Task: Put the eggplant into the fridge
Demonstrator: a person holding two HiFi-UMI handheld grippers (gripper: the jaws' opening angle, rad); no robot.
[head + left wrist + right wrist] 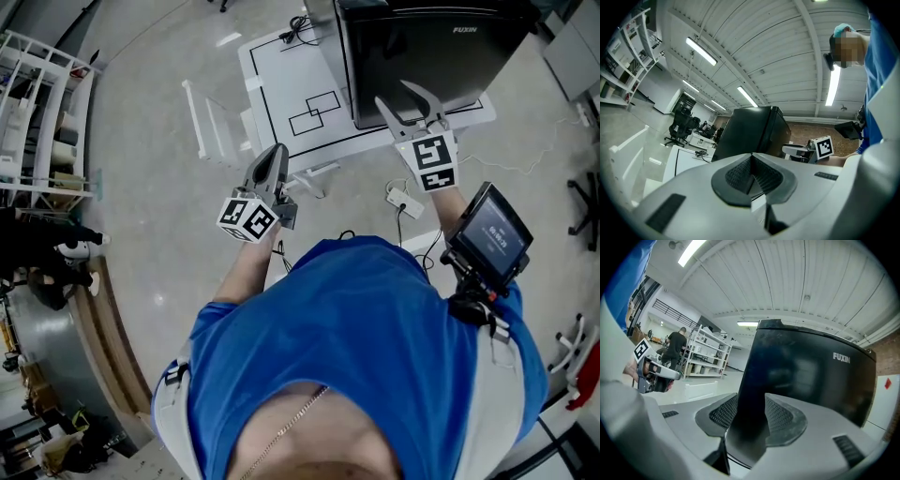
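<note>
Grippers at the fridge; I find the eggplant in no view.
Glossy black box fridge (422,56) stands upright on the white line-marked counter (281,84), its top cropped. Left gripper (278,150) pressed together, empty; right gripper (390,91) spread before the fridge, contact unclear.

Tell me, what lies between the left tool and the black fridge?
In the head view, a white board marked with black lines fills the stretch between the left tool and the fridge.

Floor (159,225): grey and glossy, filling the left and middle of the frame.
White table (281,84): top centre, marked with black outlined rectangles.
On the table: black fridge (422,56), upper right.
On the floor: white frame (202,122) left of the table; power strip (405,202) below it; shelving rack (37,112), upper left.
</note>
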